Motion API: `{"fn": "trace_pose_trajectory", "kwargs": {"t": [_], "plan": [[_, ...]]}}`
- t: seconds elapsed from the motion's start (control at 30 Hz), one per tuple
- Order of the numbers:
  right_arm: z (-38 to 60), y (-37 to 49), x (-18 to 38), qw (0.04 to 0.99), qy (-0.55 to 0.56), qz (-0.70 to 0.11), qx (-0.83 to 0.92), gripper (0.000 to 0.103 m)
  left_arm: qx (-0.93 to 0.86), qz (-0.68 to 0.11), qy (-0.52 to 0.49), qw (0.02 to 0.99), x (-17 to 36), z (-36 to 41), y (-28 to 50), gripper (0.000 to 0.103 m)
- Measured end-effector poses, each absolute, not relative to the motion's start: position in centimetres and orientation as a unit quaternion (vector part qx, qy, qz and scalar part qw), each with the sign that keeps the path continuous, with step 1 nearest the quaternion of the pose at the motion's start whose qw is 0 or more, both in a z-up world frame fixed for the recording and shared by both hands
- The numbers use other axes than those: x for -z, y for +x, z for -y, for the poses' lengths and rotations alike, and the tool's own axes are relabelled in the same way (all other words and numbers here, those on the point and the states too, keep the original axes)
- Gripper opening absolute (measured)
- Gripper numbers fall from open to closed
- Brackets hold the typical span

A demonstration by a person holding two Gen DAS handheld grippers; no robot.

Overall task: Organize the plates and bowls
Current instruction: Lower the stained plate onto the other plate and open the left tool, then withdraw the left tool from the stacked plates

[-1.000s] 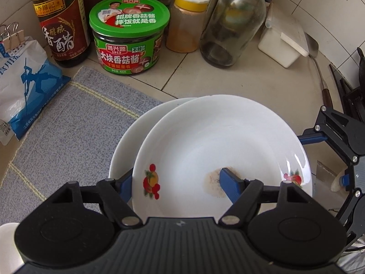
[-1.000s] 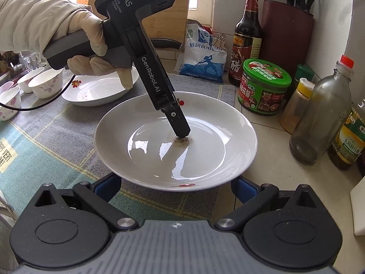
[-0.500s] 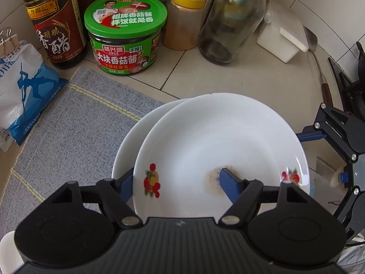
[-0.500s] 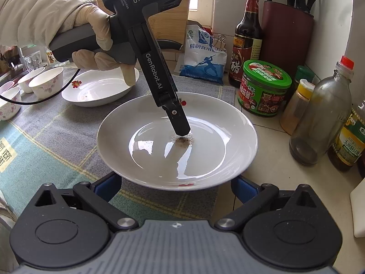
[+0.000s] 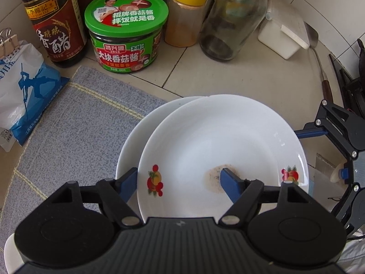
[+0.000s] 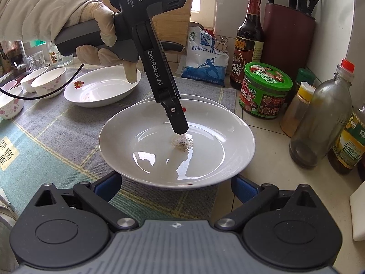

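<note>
The left claw [image 5: 178, 182] straddles the near rim of the top plate [image 5: 216, 141]; its jaws have just been opening a little, and I cannot tell whether the pads press. That plate sits skewed on the lower plate [image 5: 134, 137], so letting go could make it slide. The right claw [image 6: 175, 182] stands open, empty, at the plate's other edge. Beyond, the green tub [image 5: 126, 32], glass bottle [image 5: 230, 18] and vinegar bottle [image 5: 52, 20] crowd the surface [image 5: 251, 77].

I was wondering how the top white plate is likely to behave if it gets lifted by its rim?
The top plate looks glazed and glossy, so probably slippery under the pads. It appears to be ceramic: stiff, fairly heavy, and breakable. It sits off-centre on the lower plate, so it may rock or slide.
</note>
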State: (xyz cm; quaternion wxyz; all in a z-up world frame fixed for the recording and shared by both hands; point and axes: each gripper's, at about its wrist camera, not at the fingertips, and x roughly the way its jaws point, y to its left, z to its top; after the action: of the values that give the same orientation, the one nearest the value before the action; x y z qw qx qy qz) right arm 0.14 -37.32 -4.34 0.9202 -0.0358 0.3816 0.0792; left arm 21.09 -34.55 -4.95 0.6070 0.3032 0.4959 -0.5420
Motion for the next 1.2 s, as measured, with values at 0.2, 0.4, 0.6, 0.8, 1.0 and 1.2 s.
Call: {"fn": "trace_pose_trajectory", "kwargs": {"t": [0.2, 0.4, 0.6, 0.8, 1.0, 1.2], "plan": [[37.2, 0.2, 4.2, 0.919, -0.046, -0.383, -0.078, 0.103, 0.535, -0.489, 0.31, 0.616, 4.4, 34.2, 20.9, 0.077], [37.2, 0.3, 4.2, 0.919, -0.048, -0.384, -0.078, 0.103, 0.53, -0.483, 0.307, 0.626, 3.8, 33.8, 21.0, 0.081], [36.9, 0.3, 4.1, 0.919, -0.05, -0.381, -0.082, 0.103, 0.517, -0.467, 0.314, 0.645, 3.1, 33.2, 20.8, 0.084], [36.6, -0.1, 3.7, 0.922, -0.051, -0.376, -0.074, 0.103, 0.507, -0.447, 0.296, 0.674, 2.3, 31.7, 20.4, 0.084], [35.9, -0.6, 2.8, 0.927, -0.052, -0.368, -0.051, 0.103, 0.492, -0.396, 0.264, 0.729, -0.4, 28.4, 17.8, 0.084], [34.8, -0.9, 2.5, 0.929, -0.059, -0.364, -0.041, 0.103, 0.449, -0.356, 0.235, 0.785, -1.7, 24.0, 14.1, 0.086]]}}
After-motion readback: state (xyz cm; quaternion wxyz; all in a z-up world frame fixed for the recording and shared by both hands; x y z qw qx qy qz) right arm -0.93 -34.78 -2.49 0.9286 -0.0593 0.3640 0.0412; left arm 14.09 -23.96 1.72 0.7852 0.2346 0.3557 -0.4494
